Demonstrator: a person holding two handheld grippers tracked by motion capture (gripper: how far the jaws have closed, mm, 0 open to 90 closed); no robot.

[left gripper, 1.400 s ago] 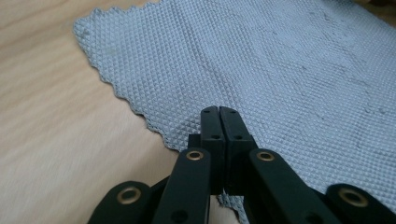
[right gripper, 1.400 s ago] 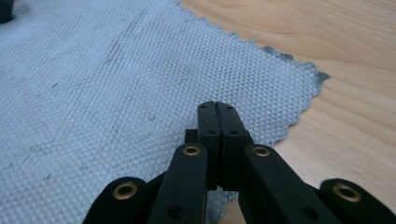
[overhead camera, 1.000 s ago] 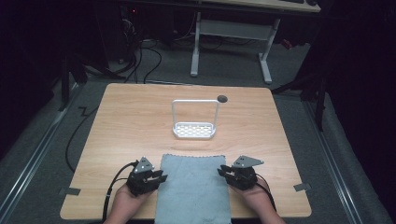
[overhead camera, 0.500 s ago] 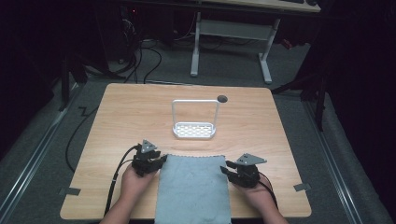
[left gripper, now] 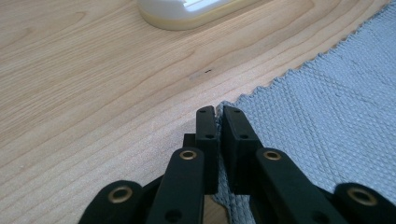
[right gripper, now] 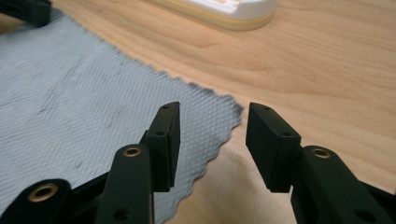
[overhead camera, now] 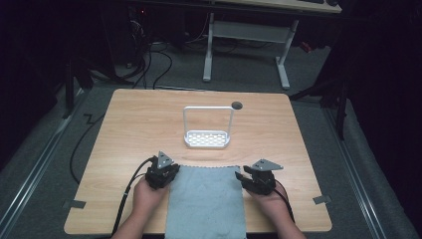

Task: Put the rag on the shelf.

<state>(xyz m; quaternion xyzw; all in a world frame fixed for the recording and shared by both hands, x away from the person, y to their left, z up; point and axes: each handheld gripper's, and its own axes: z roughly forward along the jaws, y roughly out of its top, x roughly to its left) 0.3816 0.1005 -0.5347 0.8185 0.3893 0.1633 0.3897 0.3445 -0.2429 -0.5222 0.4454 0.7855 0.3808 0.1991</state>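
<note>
High view first: a wooden table (overhead camera: 149,124) with a grey cloth (overhead camera: 206,201) spread flat at its near edge, the front of the cloth running off the bottom of the picture. Behind the cloth, near the middle of the table, stands a small white rack (overhead camera: 207,138) with a perforated base and a tall wire hoop. A dark round hole (overhead camera: 237,105) sits in the tabletop just beyond it.

The left gripper (overhead camera: 162,172) is at the cloth's far left corner. Left gripper view has its jaws clenched together on that scalloped corner, the cloth (left gripper: 322,107) pinched between them.

The right gripper (overhead camera: 249,178) is at the far right corner. Right gripper view shows its jaws spread wide, one over the cloth (right gripper: 84,112), the other over bare wood, with the corner lying between them, not pinched.

No brand, label or writing can be read on anything.
</note>
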